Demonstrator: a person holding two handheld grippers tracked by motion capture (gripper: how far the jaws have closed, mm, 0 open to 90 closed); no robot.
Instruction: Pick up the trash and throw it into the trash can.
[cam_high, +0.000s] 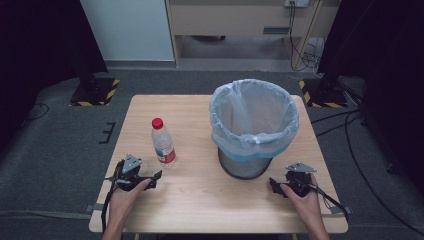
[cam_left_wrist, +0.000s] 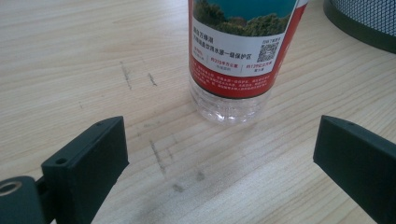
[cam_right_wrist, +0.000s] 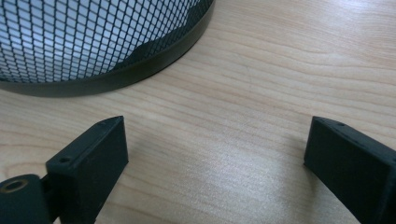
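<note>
Bottle (cam_left_wrist: 233, 60) upright just ahead of the left gripper (cam_left_wrist: 219, 154), jaws spread wide and empty, nearer than the right gripper (cam_high: 278, 184), likewise apart.

Grey carpet floor (cam_high: 55, 150); wooden bench (cam_high: 200, 200); pale wall panel (cam_high: 130, 30); hazard-striped stand bases (cam_high: 95, 92); loose cables (cam_high: 305, 55).

Both forearms come in from the 6 o'clock edge of the high view. The left hand (cam_high: 131, 189) holds the left gripper (cam_high: 156, 176) low at about 8 o'clock, pointing toward 2 o'clock, its jaws spread wide with nothing between them. The right hand (cam_high: 300, 192) holds the right gripper (cam_high: 272, 184) at about 4 o'clock, pointing toward 9 o'clock, its jaws likewise wide apart and empty.
</note>
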